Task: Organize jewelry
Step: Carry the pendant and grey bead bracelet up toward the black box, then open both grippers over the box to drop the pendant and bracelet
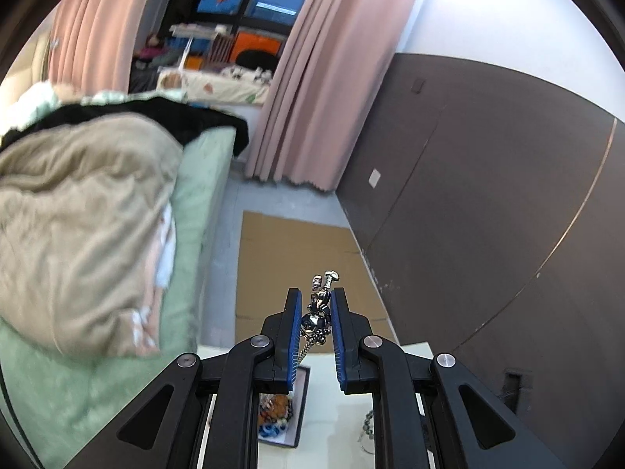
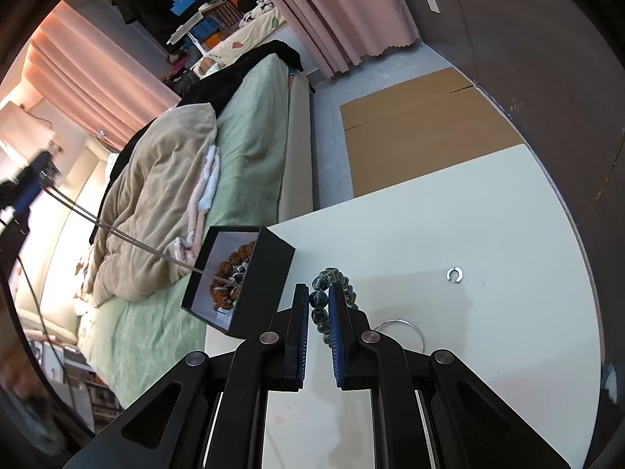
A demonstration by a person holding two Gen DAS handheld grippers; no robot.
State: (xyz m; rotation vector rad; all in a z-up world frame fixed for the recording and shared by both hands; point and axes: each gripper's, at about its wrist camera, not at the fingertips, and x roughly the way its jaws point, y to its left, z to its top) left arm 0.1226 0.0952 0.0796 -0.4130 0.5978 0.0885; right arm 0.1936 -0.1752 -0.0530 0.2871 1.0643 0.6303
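Note:
My left gripper (image 1: 316,305) is shut on the clasp end of a silver chain necklace (image 1: 320,305), held high above the white table (image 1: 332,391). The chain (image 2: 129,234) stretches taut from that gripper (image 2: 35,179) down into an open black jewelry box (image 2: 269,273) holding brown beaded jewelry (image 2: 230,273); the box (image 1: 300,402) also shows below in the left wrist view. My right gripper (image 2: 317,293) is shut on a dark green beaded bracelet (image 2: 320,301) just above the table (image 2: 488,234).
A small silver open ring (image 2: 454,274) and a thin silver hoop (image 2: 402,326) lie on the table to the right of the bracelet. A bed with green sheet (image 2: 254,148) and beige blanket lies left. Flat cardboard (image 2: 410,133) lies on the floor beside a dark wall.

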